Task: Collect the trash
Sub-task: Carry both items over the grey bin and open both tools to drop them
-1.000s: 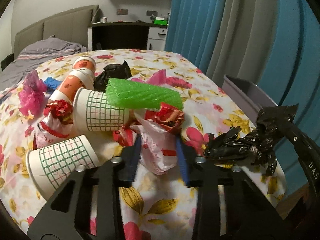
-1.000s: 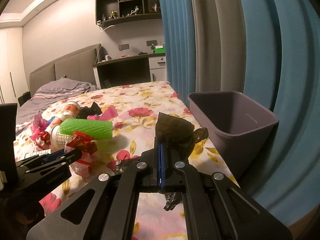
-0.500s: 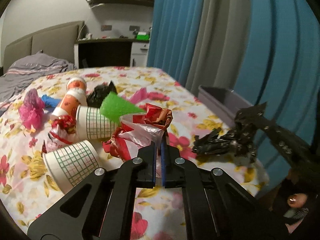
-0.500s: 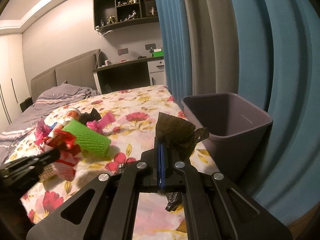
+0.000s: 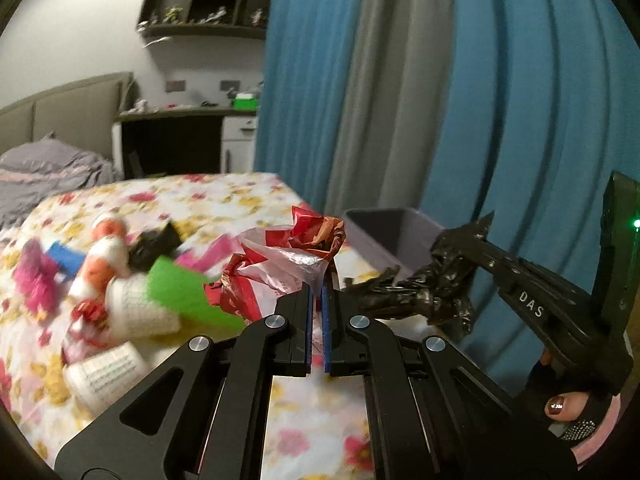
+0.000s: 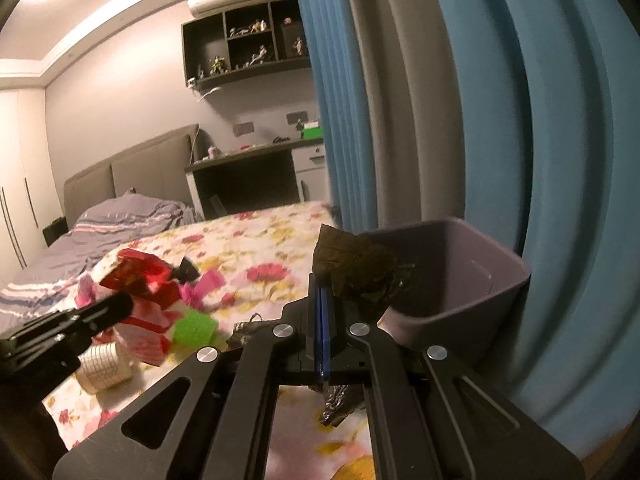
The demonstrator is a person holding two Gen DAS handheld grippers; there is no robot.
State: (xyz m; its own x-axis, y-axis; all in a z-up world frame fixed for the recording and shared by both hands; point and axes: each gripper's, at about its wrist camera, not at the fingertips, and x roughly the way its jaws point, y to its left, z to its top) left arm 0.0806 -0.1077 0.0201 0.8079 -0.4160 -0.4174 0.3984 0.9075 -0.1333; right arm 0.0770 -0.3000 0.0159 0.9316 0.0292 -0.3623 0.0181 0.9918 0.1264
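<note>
My left gripper [image 5: 317, 288] is shut on a crumpled red and white plastic wrapper [image 5: 288, 256], held up above the flowered bedspread [image 5: 240, 204]. My right gripper [image 6: 321, 286] is shut on a crumpled black plastic bag [image 6: 356, 272]; the left wrist view shows that black bag [image 5: 424, 292] at the right, in front of the bin. A grey-purple plastic bin [image 6: 460, 276] stands beside the bed, just beyond the black bag. In the right wrist view the left gripper [image 6: 120, 304] holds the wrapper [image 6: 140, 280] over the bed.
Paper cups [image 5: 140, 308], a green foam net [image 5: 184, 292], a pink wrapper [image 5: 36, 280], a blue scrap [image 5: 66, 258] and another black bag [image 5: 156, 242] lie on the bed. Blue and grey curtains [image 5: 400, 100] hang behind the bin. A gloved hand [image 5: 568, 408] holds the right gripper.
The left jaws closed on the red and white wrapper and lifted it off the bed toward the right. The right gripper rose with the black bag, nearer the bin.
</note>
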